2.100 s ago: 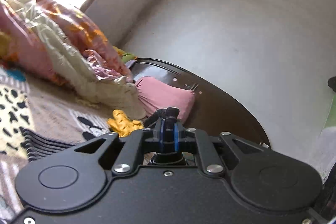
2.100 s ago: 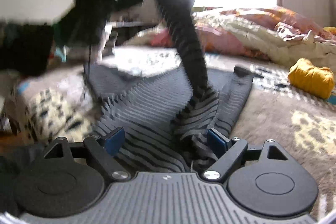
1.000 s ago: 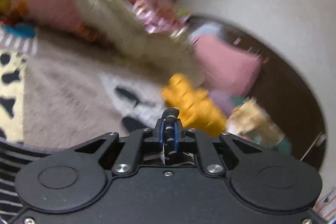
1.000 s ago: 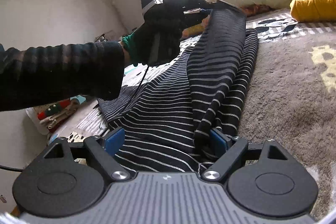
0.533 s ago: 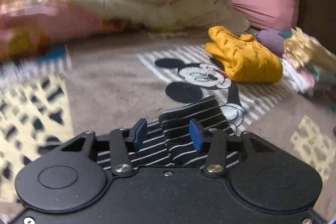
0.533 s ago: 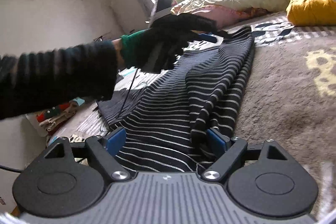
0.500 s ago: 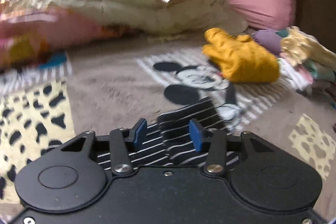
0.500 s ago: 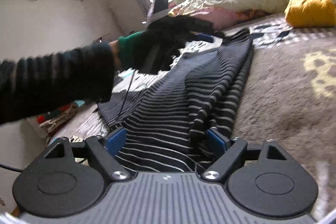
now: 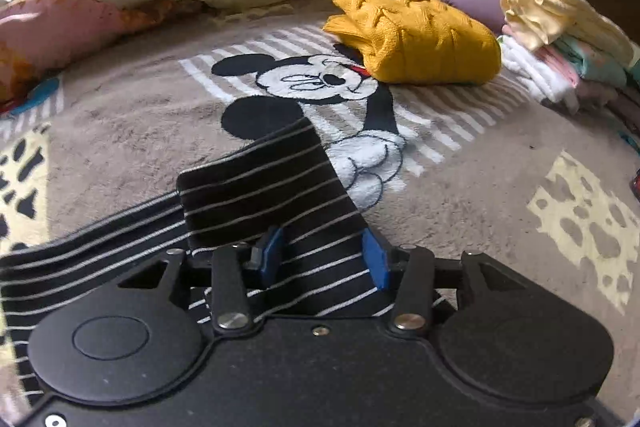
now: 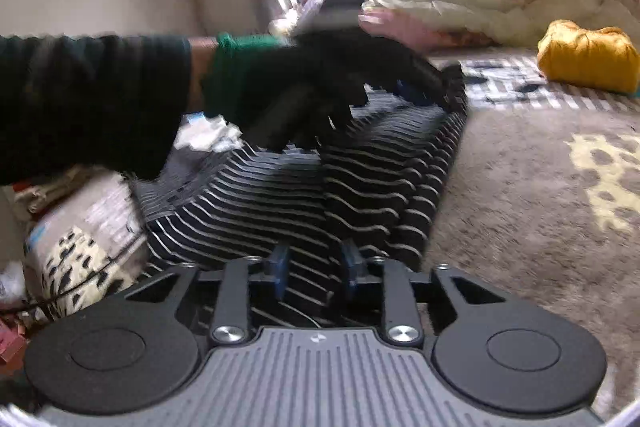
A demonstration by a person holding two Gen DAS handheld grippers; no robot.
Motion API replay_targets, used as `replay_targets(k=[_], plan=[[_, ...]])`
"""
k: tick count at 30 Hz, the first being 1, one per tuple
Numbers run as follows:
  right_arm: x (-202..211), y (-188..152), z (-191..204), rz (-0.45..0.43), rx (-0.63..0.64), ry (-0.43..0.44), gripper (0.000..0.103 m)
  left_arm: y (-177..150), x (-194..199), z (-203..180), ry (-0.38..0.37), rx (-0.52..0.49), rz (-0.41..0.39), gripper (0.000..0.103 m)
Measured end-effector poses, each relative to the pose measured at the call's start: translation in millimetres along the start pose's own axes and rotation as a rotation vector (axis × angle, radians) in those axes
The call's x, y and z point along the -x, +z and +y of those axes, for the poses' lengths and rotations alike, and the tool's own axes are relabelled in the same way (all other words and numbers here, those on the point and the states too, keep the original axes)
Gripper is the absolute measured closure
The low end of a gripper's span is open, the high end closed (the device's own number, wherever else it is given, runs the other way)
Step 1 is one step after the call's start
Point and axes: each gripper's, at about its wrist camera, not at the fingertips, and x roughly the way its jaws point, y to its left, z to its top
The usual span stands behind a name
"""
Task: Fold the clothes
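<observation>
no text, label, brand or number can be read in either view.

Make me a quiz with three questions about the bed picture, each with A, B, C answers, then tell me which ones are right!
1. Where is the yellow sweater?
A. On the Mickey Mouse blanket, by Mickey's face
B. Held in the left gripper
C. On top of the pink pillow

2. What colours is the shirt being folded?
A. Red with white dots
B. Black with thin white stripes
C. Plain green

3. How is the left gripper?
A. Shut tight on nothing
B. Open, with cloth lying between its fingers
C. Out of sight

Answers: 1 A, the sweater lies on the blanket, touching Mickey's head. 2 B, the striped shirt is black with thin white lines in both views. 3 B, the blue pads stand apart and the shirt's sleeve lies between them.
</observation>
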Motion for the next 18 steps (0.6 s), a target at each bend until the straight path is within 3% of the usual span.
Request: replay_targets(k=[6, 8, 13, 18], plan=[[30, -6, -4, -0.039, -0.049, 0.033, 0.074, -4, 13, 0, 0.056, 0.053, 0.016, 0.059], [44, -8, -3, -0.053, -0.053, 0.039, 0.070, -21, 55, 13, 0.079, 0.115, -0.027, 0.059], [66, -4, 21, -0.103, 0.064, -0.002, 0.068, -89, 148, 48, 0.155, 0.302, -0.056, 0.059], [64, -6, 56, -0.068, 0.207, -0.068, 0.068, -174, 217, 78, 0.223, 0.558, -0.067, 0.059]])
